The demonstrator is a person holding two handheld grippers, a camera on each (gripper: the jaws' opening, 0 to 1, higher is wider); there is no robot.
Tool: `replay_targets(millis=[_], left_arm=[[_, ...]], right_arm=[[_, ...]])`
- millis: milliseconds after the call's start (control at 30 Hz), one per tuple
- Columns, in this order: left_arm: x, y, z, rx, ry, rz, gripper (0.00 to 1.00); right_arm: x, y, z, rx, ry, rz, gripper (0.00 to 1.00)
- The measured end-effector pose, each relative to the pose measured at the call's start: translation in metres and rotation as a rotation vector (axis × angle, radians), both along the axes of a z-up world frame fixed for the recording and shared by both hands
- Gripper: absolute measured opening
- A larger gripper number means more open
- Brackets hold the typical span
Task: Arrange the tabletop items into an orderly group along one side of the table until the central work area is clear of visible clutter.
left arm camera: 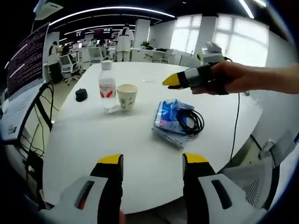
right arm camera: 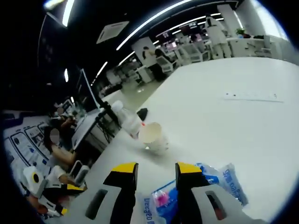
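A round white table carries every loose item, and a second point on its bare top shows in the right gripper view. In the left gripper view the items sit across the middle of the tabletop rather than at one edge.

The largest of them is a blue and white plastic packet, lying flat right of centre; the right gripper view sees it close up, directly beyond that gripper's jaws. A coil of black cable rests on the packet's right half, with part of the coil spilling onto the table.

Left of the packet stands a clear water bottle with a red and white label, upright, and just beside it on its right a paper cup, also upright and open at the top. The two are close enough that contact cannot be judged. The right gripper view shows the same bottle and cup. Further left, apart from them, lies a small black computer mouse.

The left gripper hangs over the near edge of the table, jaws spread wide with nothing between them. The right gripper, jaws parted, is poised above the packet and grips nothing; the left gripper view catches it, held in a hand above the table beyond the packet.
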State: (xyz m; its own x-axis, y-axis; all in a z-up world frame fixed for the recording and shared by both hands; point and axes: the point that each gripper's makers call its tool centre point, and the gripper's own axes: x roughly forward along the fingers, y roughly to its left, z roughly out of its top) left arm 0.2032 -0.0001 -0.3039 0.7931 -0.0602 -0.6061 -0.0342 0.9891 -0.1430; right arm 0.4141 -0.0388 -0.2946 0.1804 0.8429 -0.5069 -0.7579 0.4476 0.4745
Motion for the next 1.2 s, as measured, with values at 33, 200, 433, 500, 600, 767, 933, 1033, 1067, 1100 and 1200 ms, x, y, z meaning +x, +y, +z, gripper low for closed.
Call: replay_targets(millis=[33, 200, 433, 500, 600, 767, 933, 1033, 1067, 1100, 1200], left_arm=[[0.002, -0.001, 0.002, 0.001, -0.002, -0.003, 0.5], [0.013, -0.014, 0.006, 0.0, -0.006, -0.034, 0.5], [0.029, -0.025, 0.008, 0.014, -0.005, -0.107, 0.51], [0.032, -0.029, 0.008, 0.01, -0.004, -0.12, 0.51], [0.037, -0.032, 0.01, 0.005, -0.005, -0.133, 0.51], [0.045, -0.038, 0.012, 0.007, 0.0, -0.163, 0.51], [0.054, -0.047, 0.013, 0.003, 0.0, -0.194, 0.51], [0.059, -0.053, 0.013, 0.005, 0.001, -0.218, 0.5], [0.06, -0.055, 0.013, 0.006, 0.002, -0.225, 0.5], [0.062, -0.055, 0.013, 0.005, 0.001, -0.23, 0.5], [0.068, -0.065, 0.016, -0.027, -0.009, -0.235, 0.5]], right_arm=[[0.001, -0.005, 0.001, 0.001, -0.005, -0.003, 0.32], [0.001, -0.035, 0.006, 0.006, -0.03, -0.022, 0.35], [-0.014, -0.084, 0.0, -0.017, -0.037, -0.066, 0.39], [-0.007, -0.09, -0.001, -0.006, -0.027, -0.095, 0.4], [-0.023, -0.108, -0.005, -0.005, -0.026, -0.118, 0.41], [-0.031, -0.134, -0.015, -0.043, -0.03, -0.132, 0.43], [-0.032, -0.149, -0.017, -0.035, -0.016, -0.187, 0.44], [-0.027, -0.159, -0.02, -0.039, -0.012, -0.206, 0.43], [-0.033, -0.16, -0.02, -0.039, -0.01, -0.213, 0.43], [-0.034, -0.161, -0.02, -0.037, -0.009, -0.217, 0.43], [-0.031, -0.169, -0.019, -0.036, -0.013, -0.229, 0.44]])
